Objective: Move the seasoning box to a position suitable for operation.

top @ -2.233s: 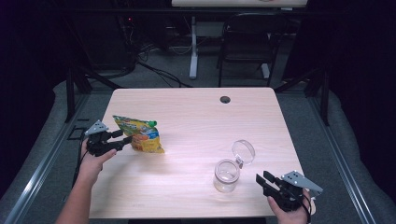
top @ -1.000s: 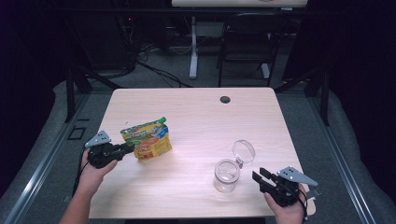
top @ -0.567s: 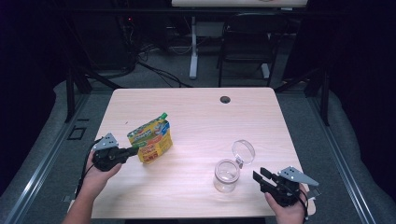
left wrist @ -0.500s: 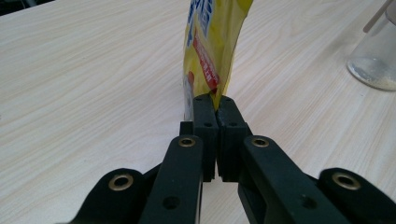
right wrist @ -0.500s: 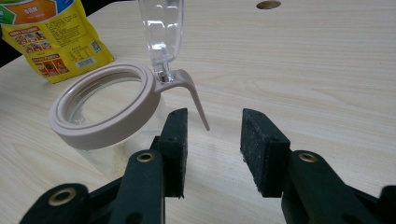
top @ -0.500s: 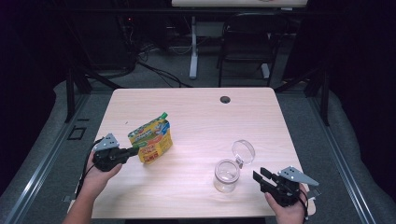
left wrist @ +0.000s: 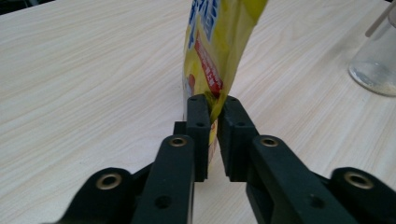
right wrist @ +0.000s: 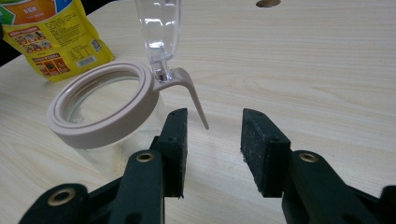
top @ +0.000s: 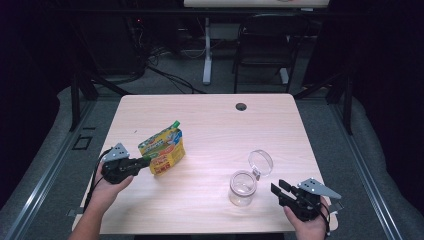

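Observation:
A yellow and green snack pouch [top: 162,150] stands upright on the table's left half. My left gripper [top: 145,161] reaches it from the left. In the left gripper view the pads [left wrist: 213,105] sit close on the pouch's [left wrist: 219,46] lower edge, which is pinched between them. These jaws have just been opening a little. A clear jar [top: 242,187] with a beige rim [right wrist: 93,126] stands near the front right, its clear flip lid [top: 261,162] raised. My right gripper [top: 277,189] rests just right of the jar, open [right wrist: 212,116], with only the rim's tab ahead of its pads.
The wooden table [top: 210,125] has a dark grommet hole [top: 241,106] at the far middle. A chair [top: 265,45] and cables stand on the floor beyond the far edge. The jar [left wrist: 373,70] lies to the right of the pouch.
The pouch, held tilted earlier, now stands upright and slightly farther right. My left hand has drawn back toward the near edge. The right gripper and jar have not moved.

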`<action>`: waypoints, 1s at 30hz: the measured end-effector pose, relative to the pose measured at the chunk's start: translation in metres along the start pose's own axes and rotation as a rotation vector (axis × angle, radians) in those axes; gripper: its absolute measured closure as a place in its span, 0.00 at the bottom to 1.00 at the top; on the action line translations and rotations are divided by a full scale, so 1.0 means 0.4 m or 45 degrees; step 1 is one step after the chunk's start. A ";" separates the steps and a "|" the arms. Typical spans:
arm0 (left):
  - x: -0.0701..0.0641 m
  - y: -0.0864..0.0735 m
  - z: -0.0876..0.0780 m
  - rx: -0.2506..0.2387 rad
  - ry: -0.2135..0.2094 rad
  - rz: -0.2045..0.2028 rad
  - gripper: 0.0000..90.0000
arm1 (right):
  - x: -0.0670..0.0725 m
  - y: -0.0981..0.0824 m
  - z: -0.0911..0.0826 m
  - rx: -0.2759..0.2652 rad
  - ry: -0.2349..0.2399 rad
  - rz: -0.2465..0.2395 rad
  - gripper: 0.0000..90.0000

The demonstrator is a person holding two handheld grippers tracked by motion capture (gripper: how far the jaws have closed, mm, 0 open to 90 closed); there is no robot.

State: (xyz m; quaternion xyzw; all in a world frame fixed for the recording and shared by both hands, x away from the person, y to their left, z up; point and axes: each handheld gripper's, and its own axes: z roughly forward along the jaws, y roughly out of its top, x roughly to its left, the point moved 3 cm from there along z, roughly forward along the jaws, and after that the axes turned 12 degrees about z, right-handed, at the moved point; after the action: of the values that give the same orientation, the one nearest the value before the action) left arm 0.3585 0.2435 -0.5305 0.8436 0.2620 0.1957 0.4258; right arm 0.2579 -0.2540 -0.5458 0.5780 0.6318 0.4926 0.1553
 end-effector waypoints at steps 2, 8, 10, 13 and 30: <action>-0.001 -0.002 0.009 0.008 -0.007 -0.010 0.85 | 0.000 -0.001 0.000 0.000 -0.002 0.002 0.68; 0.000 -0.007 0.047 0.024 -0.017 -0.063 0.76 | -0.003 -0.004 -0.005 -0.001 -0.006 0.006 0.68; 0.002 -0.009 0.057 0.028 -0.024 -0.090 0.73 | -0.005 -0.005 -0.006 -0.006 -0.008 0.012 0.68; 0.008 -0.011 0.066 0.015 -0.035 -0.120 0.70 | -0.007 -0.008 -0.010 -0.009 -0.011 0.022 0.68; 0.022 -0.034 0.132 0.039 -0.115 -0.245 0.58 | -0.017 -0.018 -0.022 -0.008 -0.034 0.044 0.67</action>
State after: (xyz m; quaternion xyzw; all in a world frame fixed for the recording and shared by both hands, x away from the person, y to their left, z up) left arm 0.3909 0.2231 -0.5701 0.8289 0.3253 0.1116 0.4412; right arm 0.2488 -0.2629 -0.5502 0.5949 0.6181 0.4894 0.1568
